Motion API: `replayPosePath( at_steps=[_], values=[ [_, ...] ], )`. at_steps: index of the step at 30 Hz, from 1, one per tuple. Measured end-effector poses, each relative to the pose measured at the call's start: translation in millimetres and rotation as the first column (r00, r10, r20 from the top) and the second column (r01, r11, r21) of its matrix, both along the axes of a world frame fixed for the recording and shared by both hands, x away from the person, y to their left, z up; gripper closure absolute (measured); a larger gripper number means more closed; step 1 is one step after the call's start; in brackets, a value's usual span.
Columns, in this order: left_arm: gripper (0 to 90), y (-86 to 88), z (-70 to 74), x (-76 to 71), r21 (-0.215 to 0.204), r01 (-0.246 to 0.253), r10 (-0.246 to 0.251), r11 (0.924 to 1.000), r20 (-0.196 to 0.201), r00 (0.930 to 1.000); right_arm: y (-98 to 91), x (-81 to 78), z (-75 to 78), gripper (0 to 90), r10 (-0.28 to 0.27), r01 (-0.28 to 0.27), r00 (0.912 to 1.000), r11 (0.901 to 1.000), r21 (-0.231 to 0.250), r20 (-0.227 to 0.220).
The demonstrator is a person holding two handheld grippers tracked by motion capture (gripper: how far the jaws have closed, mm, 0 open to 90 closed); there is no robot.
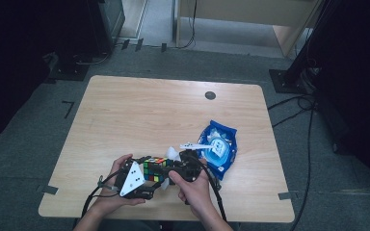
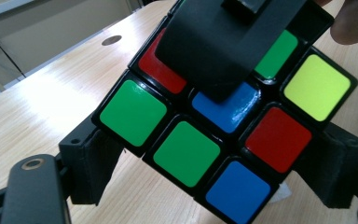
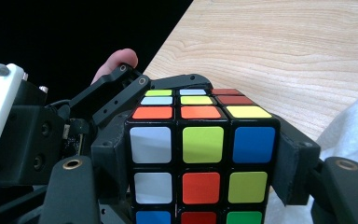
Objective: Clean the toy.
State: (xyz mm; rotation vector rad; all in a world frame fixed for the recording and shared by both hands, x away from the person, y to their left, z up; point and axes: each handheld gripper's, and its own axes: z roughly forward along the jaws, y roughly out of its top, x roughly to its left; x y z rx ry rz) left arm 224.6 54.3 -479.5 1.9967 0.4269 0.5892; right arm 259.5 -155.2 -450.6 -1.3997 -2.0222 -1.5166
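left tongs [image 1: 147, 180] and right tongs [image 1: 173, 169] both pinching puzzle cube [image 1: 154, 169] | cube held just above surface [image 1: 139, 110], near edge, blue packet [image 1: 219, 147] to its right | judgement: layer twist; keep one side fixed, rotate squarely to avoid jamming

Cube [image 1: 154, 170]: multicoloured squares, black grid. Packet [image 1: 219, 149]: blue-white. Table [image 1: 139, 115]: pale woodgrain.

wooden table [image 1: 125, 115] | blue packet [image 1: 219, 149] right-centre | dark round grommet [image 1: 210, 95] far edge
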Motion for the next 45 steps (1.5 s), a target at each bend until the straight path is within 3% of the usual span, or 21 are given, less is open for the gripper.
replayPosePath(
  at_steps=[3,5,18,28,32,36,39,43,45],
  values=[
    [21.6,0.4,0.4,-1.2,0.010,-0.003,0.003,0.9999,0.021,0.9998,-1.4,0.6,0.8,34.0,-0.005,0.005,1.0000,1.0000,0.004,-0.006],
    [25.2,1.4,0.6,-1.3,-0.005,-0.006,0.006,1.0000,0.024,0.9997,-3.0,0.9,1.6,34.0,-0.010,0.010,0.9998,0.9999,0.011,-0.014],
    [25.3,2.5,0.5,-0.9,-0.010,-0.025,0.025,0.9996,0.035,0.9991,-3.9,2.8,1.1,33.8,0.010,-0.010,0.9997,0.9998,0.019,-0.023],
    [24.8,7.8,2.1,1.5,-0.049,-0.009,0.009,0.9988,0.003,1.0000,-4.1,3.0,1.3,34.2,0.033,-0.032,0.9989,0.9993,0.020,-0.033],
    [21.2,6.7,3.6,0.2,-0.064,0.015,-0.015,0.9978,-0.007,0.9999,-3.0,2.6,3.9,34.1,0.048,-0.049,0.9986,0.9983,-0.032,-0.021],
    [28.2,3.5,2.0,-3.7,-0.043,0.034,-0.033,0.9985,0.028,0.9991,2.2,2.1,2.6,34.1,0.085,-0.086,0.9959,0.9949,-0.053,-0.032],
    [33.5,1.5,2.0,-5.1,-0.033,0.018,-0.016,0.9993,0.049,0.9986,2.6,3.5,0.6,33.9,0.071,-0.074,0.9967,0.9958,-0.055,-0.038],
    [33.6,6.0,2.4,-0.7,-0.046,-0.012,0.014,0.9989,0.037,0.9992,-0.4,4.8,1.7,33.8,0.065,-0.066,0.9976,0.9970,-0.039,-0.025],
    [33.7,13.3,2.6,5.6,-0.055,-0.061,0.062,0.9966,0.016,0.9980,-4.5,5.8,2.9,33.9,0.057,-0.057,0.9984,0.9982,-0.019,-0.003]
  ],
)
